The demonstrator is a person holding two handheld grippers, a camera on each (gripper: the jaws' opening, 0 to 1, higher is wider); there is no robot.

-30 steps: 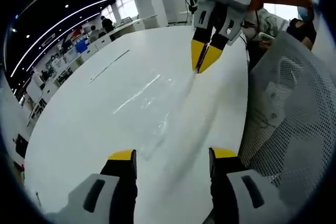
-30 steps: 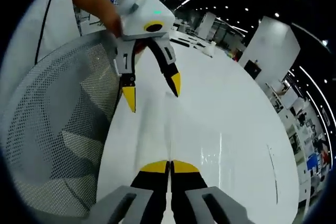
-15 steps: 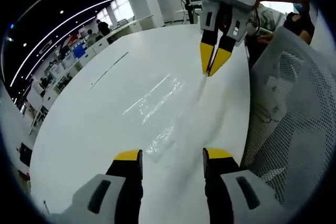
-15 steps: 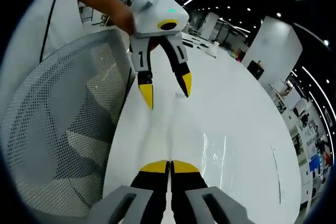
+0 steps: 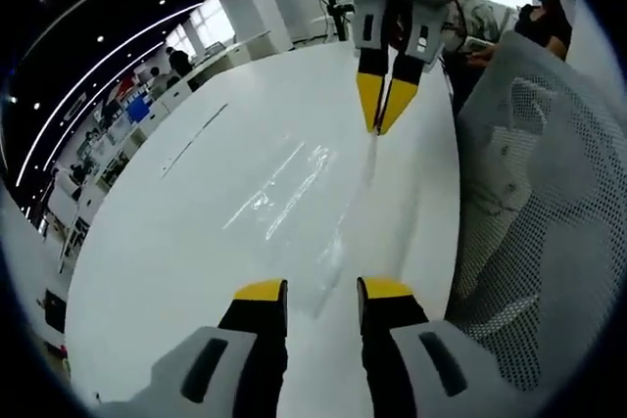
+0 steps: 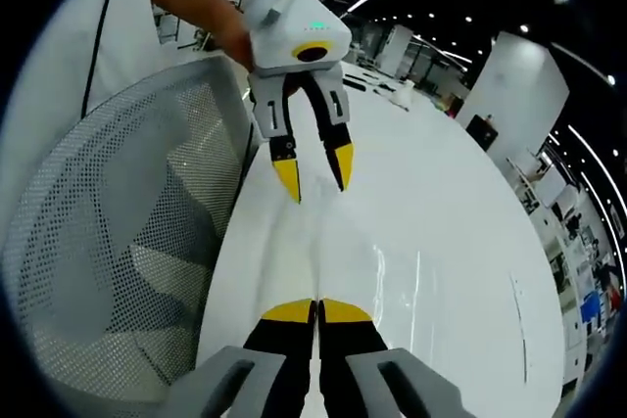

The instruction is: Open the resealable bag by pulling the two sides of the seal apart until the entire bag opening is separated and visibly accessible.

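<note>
Left gripper view: my right gripper [image 5: 382, 129] pinches clear bag [image 5: 304, 183] edge, apparently; left gripper [image 5: 321, 291] parted, ungripped. Next: clamp opposite seal side, pull apart.

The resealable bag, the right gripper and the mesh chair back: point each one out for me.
resealable bag [image 5: 294, 178], left gripper view, on its glossy clear middle lying on the table.
right gripper [image 5: 383, 124], left gripper view, between its yellow fingertips pinched on the bag's edge.
mesh chair back [image 6: 108, 271], right gripper view, on the perforated mesh.
</note>
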